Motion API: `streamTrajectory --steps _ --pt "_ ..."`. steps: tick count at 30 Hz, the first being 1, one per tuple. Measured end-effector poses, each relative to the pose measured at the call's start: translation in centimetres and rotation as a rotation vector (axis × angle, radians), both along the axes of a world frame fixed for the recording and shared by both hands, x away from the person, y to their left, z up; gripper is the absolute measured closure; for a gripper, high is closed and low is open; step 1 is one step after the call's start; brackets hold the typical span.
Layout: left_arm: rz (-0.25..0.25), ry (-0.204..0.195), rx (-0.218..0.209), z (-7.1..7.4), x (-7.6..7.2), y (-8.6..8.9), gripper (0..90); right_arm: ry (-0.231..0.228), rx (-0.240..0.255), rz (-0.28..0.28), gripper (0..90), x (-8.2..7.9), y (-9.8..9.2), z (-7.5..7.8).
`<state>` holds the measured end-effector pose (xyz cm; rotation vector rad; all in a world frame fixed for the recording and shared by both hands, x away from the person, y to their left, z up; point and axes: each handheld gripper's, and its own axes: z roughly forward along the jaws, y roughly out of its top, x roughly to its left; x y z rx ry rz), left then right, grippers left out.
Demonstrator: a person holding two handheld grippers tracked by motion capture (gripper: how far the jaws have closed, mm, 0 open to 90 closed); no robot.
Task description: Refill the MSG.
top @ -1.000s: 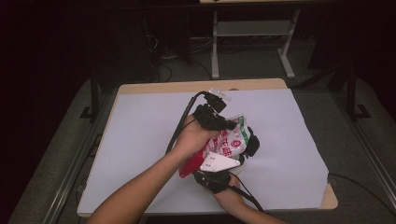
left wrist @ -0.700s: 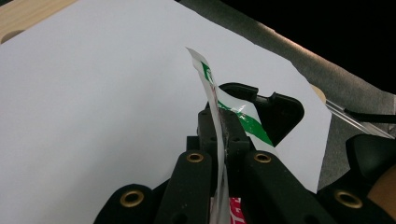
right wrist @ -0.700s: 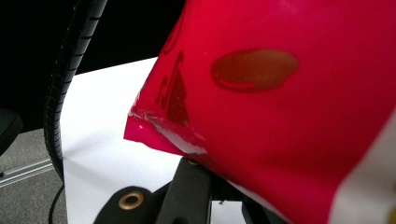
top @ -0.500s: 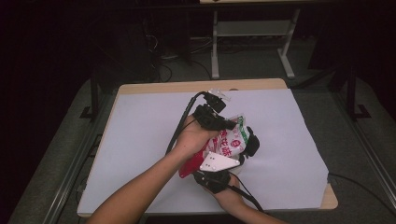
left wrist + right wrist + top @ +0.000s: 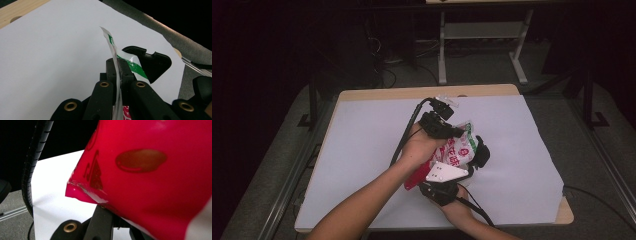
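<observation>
No change vs. earlier frames: I keep both hands static. Right gripper (image 5: 464, 172), nearest, fingers clenched on snack bag (image 5: 452, 152) red end. Left gripper (image 5: 451, 131), beyond, fingers clamp bag's green-white edge. Bag held above table (image 5: 362, 150) centre.

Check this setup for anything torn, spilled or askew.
Nothing is spilled on the white table cover. The red, white and green snack bag is held off the table, pinched at opposite edges by the left tongs and the right tongs. The bag's red corner looks frayed and whitish, maybe a starting tear.
</observation>
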<state>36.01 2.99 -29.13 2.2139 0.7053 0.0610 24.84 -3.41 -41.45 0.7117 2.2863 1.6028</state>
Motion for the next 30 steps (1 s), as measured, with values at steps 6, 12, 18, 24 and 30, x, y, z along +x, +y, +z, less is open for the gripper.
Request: streamTrajectory --steps 6,12,18,24,30 --pt "0.002 -0.002 0.001 0.02 -0.07 -0.07 89.9 0.001 0.005 0.002 90.0 -0.03 0.02 0.04" --pt "0.01 -0.001 -0.011 -0.04 -0.18 -0.14 89.9 0.002 0.006 0.001 90.0 -0.06 0.04 0.03" --pt "0.011 -0.002 -0.011 -0.04 -0.18 -0.17 89.9 0.003 0.008 0.002 90.0 -0.07 0.04 0.03" --pt "0.013 -0.002 -0.01 -0.07 -0.23 -0.26 89.9 0.003 0.009 0.003 90.0 -0.1 0.05 0.03" --pt "0.009 -0.006 -0.009 -0.01 -0.24 -0.27 89.9 0.0 0.01 0.002 90.0 -0.1 0.04 0.05"
